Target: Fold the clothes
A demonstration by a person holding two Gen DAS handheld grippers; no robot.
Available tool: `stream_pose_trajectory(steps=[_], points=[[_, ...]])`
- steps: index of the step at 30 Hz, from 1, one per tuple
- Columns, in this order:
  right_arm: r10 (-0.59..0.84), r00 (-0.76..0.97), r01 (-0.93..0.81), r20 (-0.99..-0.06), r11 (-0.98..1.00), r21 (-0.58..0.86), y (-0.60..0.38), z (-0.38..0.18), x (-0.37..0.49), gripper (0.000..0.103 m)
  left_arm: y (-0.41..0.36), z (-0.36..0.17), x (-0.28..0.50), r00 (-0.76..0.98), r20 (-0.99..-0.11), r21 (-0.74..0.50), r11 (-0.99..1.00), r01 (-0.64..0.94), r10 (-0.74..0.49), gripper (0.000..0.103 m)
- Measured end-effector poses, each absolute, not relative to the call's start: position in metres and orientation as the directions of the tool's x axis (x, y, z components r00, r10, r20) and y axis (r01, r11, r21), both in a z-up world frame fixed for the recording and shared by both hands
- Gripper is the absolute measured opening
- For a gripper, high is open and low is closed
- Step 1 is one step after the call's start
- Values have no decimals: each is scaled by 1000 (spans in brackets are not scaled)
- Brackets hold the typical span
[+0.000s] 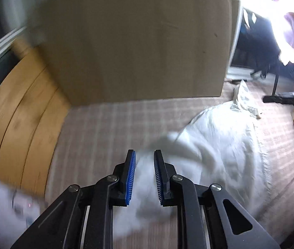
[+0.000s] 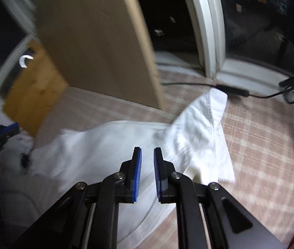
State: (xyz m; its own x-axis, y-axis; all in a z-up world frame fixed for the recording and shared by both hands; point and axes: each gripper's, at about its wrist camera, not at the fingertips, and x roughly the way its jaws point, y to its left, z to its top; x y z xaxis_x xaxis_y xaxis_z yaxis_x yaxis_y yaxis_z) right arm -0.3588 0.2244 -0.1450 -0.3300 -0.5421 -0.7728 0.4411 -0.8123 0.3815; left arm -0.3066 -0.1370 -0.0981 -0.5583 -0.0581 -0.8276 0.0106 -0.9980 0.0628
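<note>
**Left wrist + right wrist: both tongs apart over white garment, nothing gripped**

Left wrist view: left tongs (image 1: 144, 178) sit with a moderate gap between the blue pads, no cloth pinched that I can see. White garment (image 1: 215, 145) lies directly behind and under the pads, spreading from 6 o'clock out to 2 o'clock. It rests on a pink-beige checked surface (image 1: 109, 128); cannot tell if that is a bed, mat or worktop. Frame is motion-blurred, so contact between pads and fabric is unclear.

- Tan flat board (image 1: 138, 41) stands upright at 12 o'clock, its lower edge meeting the checked surface.
- Wood-plank surface (image 1: 22, 114) at 9 o'clock, beside the checked surface.
- Ring light (image 1: 292, 31) at 2 o'clock, blown out.

Right wrist view: right tongs (image 2: 147, 174) show a similar moderate gap, pads hold nothing. Garment (image 2: 105, 145) runs from 9 o'clock across the centre. One folded-over section with a seam (image 2: 207, 128) sticks up toward 1 o'clock, its tip near a black cable (image 2: 232, 90) lying along the far edge of the checked surface (image 2: 261, 134).

- Tan board (image 2: 97, 41) at 11 o'clock, upright.
- White window frame (image 2: 211, 31) at 1 o'clock, dark glass either side.
- Left tongs (image 2: 1, 137) visible at 9 o'clock, at the garment's far left edge, state unreadable from here.
</note>
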Motion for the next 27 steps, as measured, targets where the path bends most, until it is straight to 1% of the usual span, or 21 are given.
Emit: stream_pose_trajectory(steps=[1, 3, 6, 8, 11, 12, 14, 15, 16, 17, 19, 20, 21, 23, 27], points=[[-557, -328, 461, -763, -799, 385, 225, -134, -345, 14, -136, -98, -288, -552, -832, 42, -999, 32, -53, 17], [-595, -310, 502, -741, -764, 404, 224, -122, -315, 22, -128, -107, -247, -528, -849, 11, -998, 54, -37, 19], [-641, -246, 568, -727, -703, 427, 201, -122, -281, 23, -107, -138, -188, -472, -882, -44, -997, 57, 12, 23], [-635, -182, 628, -751, -663, 408, 167, -130, -268, 23, -89, -167, -157, -426, -903, -89, -995, 49, 59, 25], [-602, -130, 752, -788, -578, 318, 102, -130, -254, 24, -60, -212, -134, -355, -933, -70, -997, 18, 59, 25], [-586, -116, 793, -802, -541, 280, 80, -130, -250, 27, -57, -220, -128, -350, -934, -75, -997, 14, 66, 25], [-521, -74, 865, -850, -458, 206, 36, -138, -242, 28, -56, -230, -122, -350, -935, -73, -997, 15, 63, 26], [-480, -54, 896, -876, -411, 170, 15, -143, -239, 28, -57, -233, -120, -354, -934, -67, -998, 18, 56, 29], [-420, -61, 922, -905, -370, 110, -5, -150, -235, 28, -58, -237, -118, -357, -933, -62, -998, 22, 50, 34], [-352, -91, 940, -931, -338, 36, -20, -158, -231, 28, -59, -240, -119, -359, -932, -63, -998, 24, 50, 35], [-248, -137, 958, -959, -278, -65, -44, -172, -225, 29, -63, -246, -119, -363, -930, -64, -998, 28, 50, 35], [-225, -142, 963, -964, -255, -82, -51, -175, -223, 33, -64, -248, -119, -365, -930, -65, -997, 28, 50, 35], [-216, -142, 968, -966, -234, -90, -57, -177, -221, 41, -63, -250, -119, -367, -929, -66, -998, 19, 54, 35], [-196, -154, 976, -968, -182, -118, -73, -186, -212, 53, -61, -252, -119, -370, -927, -68, -998, 3, 62, 35], [-111, -245, 967, -963, -94, -235, -101, -214, -197, 54, -60, -253, -117, -377, -922, -86, -996, -12, 84, 33]])
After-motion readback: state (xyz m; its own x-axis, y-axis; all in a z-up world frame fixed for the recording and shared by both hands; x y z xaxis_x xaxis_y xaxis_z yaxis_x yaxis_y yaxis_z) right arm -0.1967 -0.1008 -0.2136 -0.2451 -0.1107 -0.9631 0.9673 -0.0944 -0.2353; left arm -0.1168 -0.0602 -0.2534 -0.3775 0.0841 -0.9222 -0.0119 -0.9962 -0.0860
